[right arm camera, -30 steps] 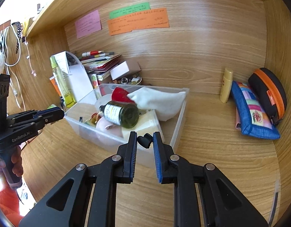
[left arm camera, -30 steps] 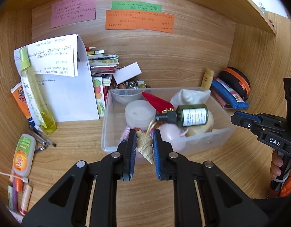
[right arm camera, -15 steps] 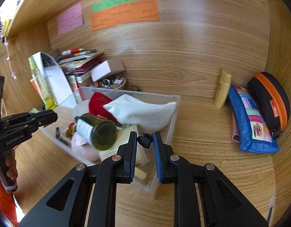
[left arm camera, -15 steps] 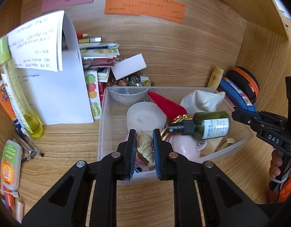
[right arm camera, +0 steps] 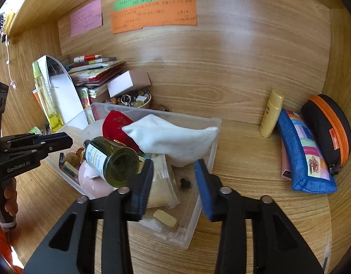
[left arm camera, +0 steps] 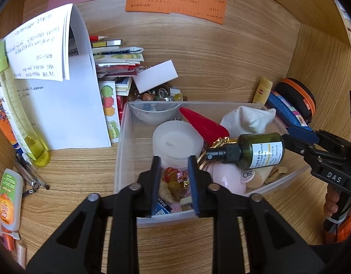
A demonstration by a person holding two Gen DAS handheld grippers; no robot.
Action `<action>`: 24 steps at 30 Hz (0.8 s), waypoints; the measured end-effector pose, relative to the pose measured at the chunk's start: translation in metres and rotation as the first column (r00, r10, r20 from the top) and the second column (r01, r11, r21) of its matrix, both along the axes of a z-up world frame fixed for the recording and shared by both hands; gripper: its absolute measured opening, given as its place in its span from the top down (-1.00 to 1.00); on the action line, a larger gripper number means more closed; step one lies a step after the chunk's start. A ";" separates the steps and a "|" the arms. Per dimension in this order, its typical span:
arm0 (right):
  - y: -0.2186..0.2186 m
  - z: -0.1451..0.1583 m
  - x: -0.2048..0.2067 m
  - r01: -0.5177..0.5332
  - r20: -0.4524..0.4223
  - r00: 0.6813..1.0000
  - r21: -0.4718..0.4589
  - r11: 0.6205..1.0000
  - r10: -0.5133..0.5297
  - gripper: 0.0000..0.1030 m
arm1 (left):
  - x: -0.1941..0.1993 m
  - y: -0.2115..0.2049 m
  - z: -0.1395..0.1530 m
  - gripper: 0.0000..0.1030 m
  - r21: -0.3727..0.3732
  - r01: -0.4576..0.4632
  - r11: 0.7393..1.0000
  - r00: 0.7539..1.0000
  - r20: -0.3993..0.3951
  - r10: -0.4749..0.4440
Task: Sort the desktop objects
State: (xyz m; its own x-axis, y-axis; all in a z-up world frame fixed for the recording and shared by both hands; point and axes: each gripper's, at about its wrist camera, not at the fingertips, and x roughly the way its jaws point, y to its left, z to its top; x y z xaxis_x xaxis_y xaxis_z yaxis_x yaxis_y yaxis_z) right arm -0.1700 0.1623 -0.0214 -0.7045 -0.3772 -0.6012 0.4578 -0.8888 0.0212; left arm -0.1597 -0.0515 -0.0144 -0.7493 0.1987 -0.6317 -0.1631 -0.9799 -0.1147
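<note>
Both of your grippers have pushed in over the clear plastic bin (left arm camera: 123, 159) since a second ago, and what each carried now lies inside it. Your left gripper (left arm camera: 173, 182) had the spiral seashell (left arm camera: 165, 193) pinched then; now its jaws are opening, clear of it, and the shell lies below them in the bin's near corner among beads and small trinkets.

Far left on the desk you have a tall yellow-green bottle (left arm camera: 18, 114) standing against folded white papers (left arm camera: 50, 73), with an orange-labelled tube (left arm camera: 10, 201) lying nearer you. A stack of booklets (left arm camera: 116, 61) sits behind the bin.

Inside the bin, a round white lid (left arm camera: 177, 139) lies just beyond your left jaws, a red pouch (left arm camera: 203, 125) right of it, then a dark green spray bottle (left arm camera: 250, 150) on its side atop a pink item (left arm camera: 228, 178), and a white cloth bag (right arm camera: 173, 137) behind.

Your right gripper (right arm camera: 173, 182) hangs over the bin's right end, its jaws opening with nothing pressed between them; the small black piece (right arm camera: 184, 182) lies on the bin floor beneath.

Right of the bin stand a yellow tube (right arm camera: 270, 114), a blue patchwork pouch (right arm camera: 305, 153) and a black case with orange zipper (right arm camera: 328, 127).
</note>
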 end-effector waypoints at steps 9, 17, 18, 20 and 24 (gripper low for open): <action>0.004 0.012 0.017 0.030 -0.073 0.997 -0.001 1.000 -0.030 -0.26 | 0.021 0.006 0.015 -0.08 -0.047 -0.023 0.999 0.997 -0.068 0.019; 0.005 0.022 0.045 0.012 -0.120 0.993 0.020 1.000 -0.009 -0.73 | 0.047 0.015 0.028 -0.65 -0.098 -0.043 0.994 0.991 -0.131 0.030; 0.006 0.023 0.049 0.010 -0.125 0.992 0.021 1.000 -0.008 -0.75 | 0.050 0.016 0.030 -0.74 -0.104 -0.049 0.993 0.990 -0.136 0.035; 0.006 0.025 0.055 0.010 -0.129 0.992 0.023 1.000 -0.007 -0.82 | 0.057 0.017 0.033 -0.90 -0.110 -0.061 0.992 0.988 -0.149 0.045; 0.013 0.032 0.068 0.004 -0.130 0.991 -0.005 1.000 -0.004 -0.96 | 0.071 0.020 0.039 -0.94 -0.125 -0.083 0.989 0.984 -0.167 0.061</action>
